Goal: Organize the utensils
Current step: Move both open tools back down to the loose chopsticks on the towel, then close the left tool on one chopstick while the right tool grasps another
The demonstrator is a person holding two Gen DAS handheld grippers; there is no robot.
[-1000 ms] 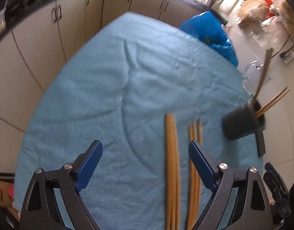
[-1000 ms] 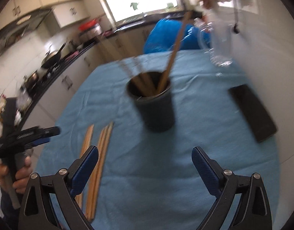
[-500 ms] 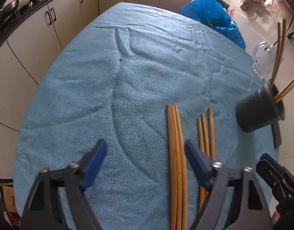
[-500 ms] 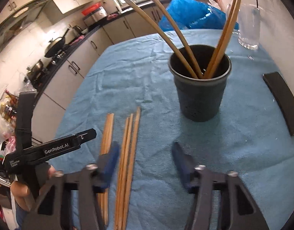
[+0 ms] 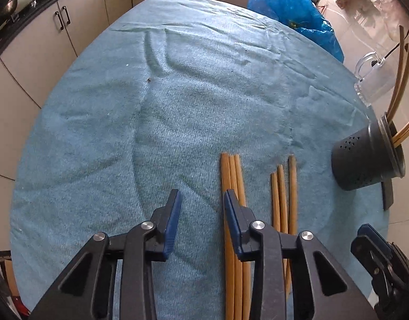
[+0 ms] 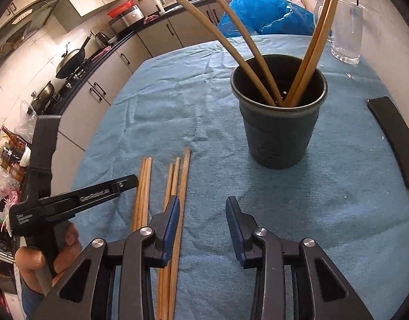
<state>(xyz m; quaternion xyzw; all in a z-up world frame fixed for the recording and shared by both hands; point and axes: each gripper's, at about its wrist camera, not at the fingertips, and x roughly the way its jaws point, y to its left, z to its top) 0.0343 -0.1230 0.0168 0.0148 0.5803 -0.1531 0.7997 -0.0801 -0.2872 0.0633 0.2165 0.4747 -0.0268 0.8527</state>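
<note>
Two bundles of wooden chopsticks lie side by side on the blue cloth: a left bundle (image 5: 232,176) (image 6: 144,181) and a right bundle (image 5: 284,186) (image 6: 179,176). A dark perforated holder (image 6: 278,130) (image 5: 364,160) stands upright to their right with several chopsticks in it. My left gripper (image 5: 201,200) is open with a narrow gap and empty, its right finger over the left bundle. My right gripper (image 6: 201,205) is open with a narrow gap and empty, its left finger over the right bundle, in front of the holder.
A glass mug (image 6: 347,34) (image 5: 375,80) stands beyond the holder. A black flat device (image 6: 394,138) lies at the table's right edge. A blue plastic bag (image 5: 292,16) sits at the far edge. Kitchen cabinets (image 5: 79,26) run to the left.
Both grippers have narrowed their jaws from wide open to a small gap. Both views have drawn back and settled, with the chopstick bundles now under the fingers.
</note>
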